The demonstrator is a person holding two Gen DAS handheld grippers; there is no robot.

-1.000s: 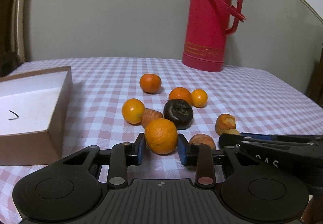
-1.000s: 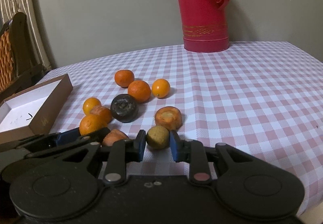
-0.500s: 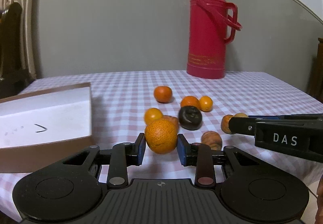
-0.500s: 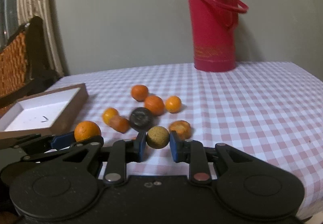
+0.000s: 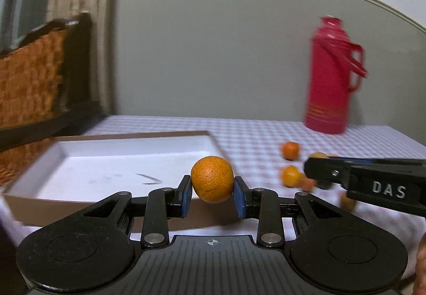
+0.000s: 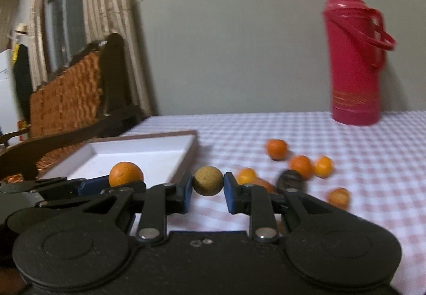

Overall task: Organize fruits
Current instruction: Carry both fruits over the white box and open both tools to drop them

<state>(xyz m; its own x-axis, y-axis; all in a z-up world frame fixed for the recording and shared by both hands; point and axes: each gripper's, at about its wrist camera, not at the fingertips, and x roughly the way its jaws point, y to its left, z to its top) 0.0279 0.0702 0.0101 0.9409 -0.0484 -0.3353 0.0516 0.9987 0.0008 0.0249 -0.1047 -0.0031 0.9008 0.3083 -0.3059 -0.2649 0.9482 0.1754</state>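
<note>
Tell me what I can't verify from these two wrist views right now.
- Left wrist: right gripper tips and its load run off-frame, and it covers fruits behind.
- Right wrist: dark fruit blurred, type unclear.
- Both: box near-left corner and the mark inside, unreadable.

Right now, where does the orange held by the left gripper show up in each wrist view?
Left wrist: the orange sits centre frame, between the left gripper's pads.
Right wrist: same orange at lower left, before the box.
Shared landmark: the red thermos at the back right.

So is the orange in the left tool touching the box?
Apart. The left wrist view shows the orange clamped in the left tool, lifted clear of the box.
</note>
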